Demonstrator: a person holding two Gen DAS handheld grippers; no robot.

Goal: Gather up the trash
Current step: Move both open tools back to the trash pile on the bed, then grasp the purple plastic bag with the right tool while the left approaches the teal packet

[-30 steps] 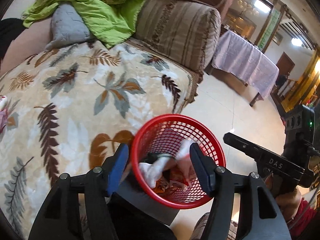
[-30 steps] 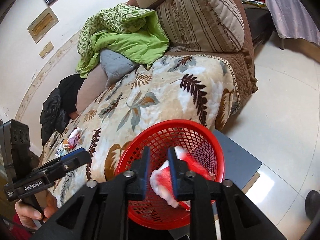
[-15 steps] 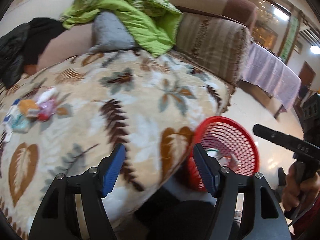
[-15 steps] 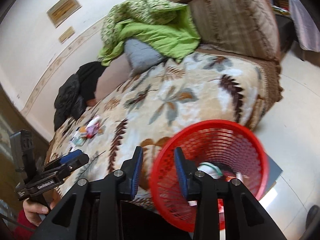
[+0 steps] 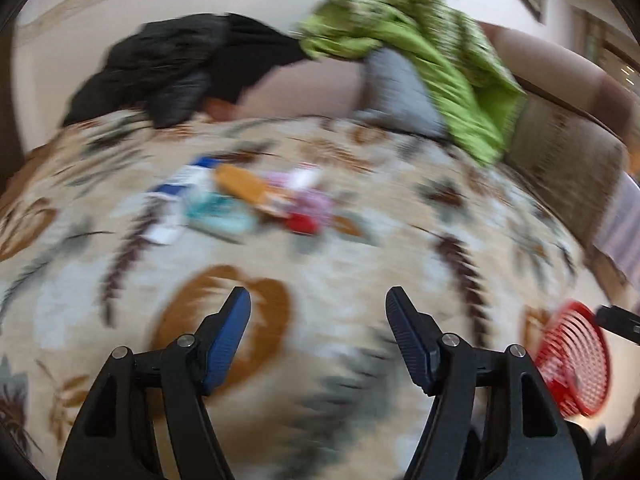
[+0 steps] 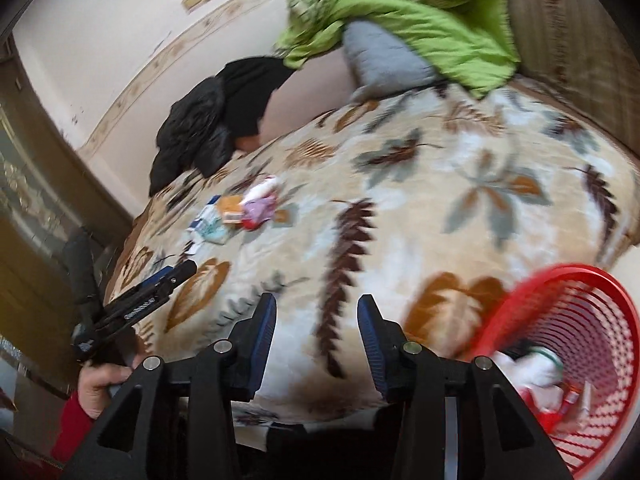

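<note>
A pile of wrappers and small packets (image 5: 248, 200) (image 6: 240, 212) lies on the leaf-patterned blanket (image 5: 360, 248) (image 6: 420, 216) of the sofa. The red mesh basket (image 5: 576, 364) (image 6: 560, 320) stands at the blanket's right edge with white and red trash inside. My left gripper (image 5: 318, 312) hovers open over the blanket, short of the pile, nothing between its blue pads. My right gripper (image 6: 316, 316) is over the blanket left of the basket; its jaws are opening and empty. In the right wrist view the left gripper (image 6: 176, 272) shows at the left, held by a hand in a red sleeve.
A green quilt (image 5: 440, 48) (image 6: 400, 12) and a grey cushion (image 5: 400, 88) (image 6: 384, 56) lie at the back of the sofa. A black jacket (image 5: 180, 64) (image 6: 216, 112) is heaped at the back left. The striped armrest (image 5: 568, 168) rises on the right.
Both grippers swung left, away from the basket and over the blanket toward the wrapper pile. The right gripper released the red and white trash into the basket and its jaws widened.
</note>
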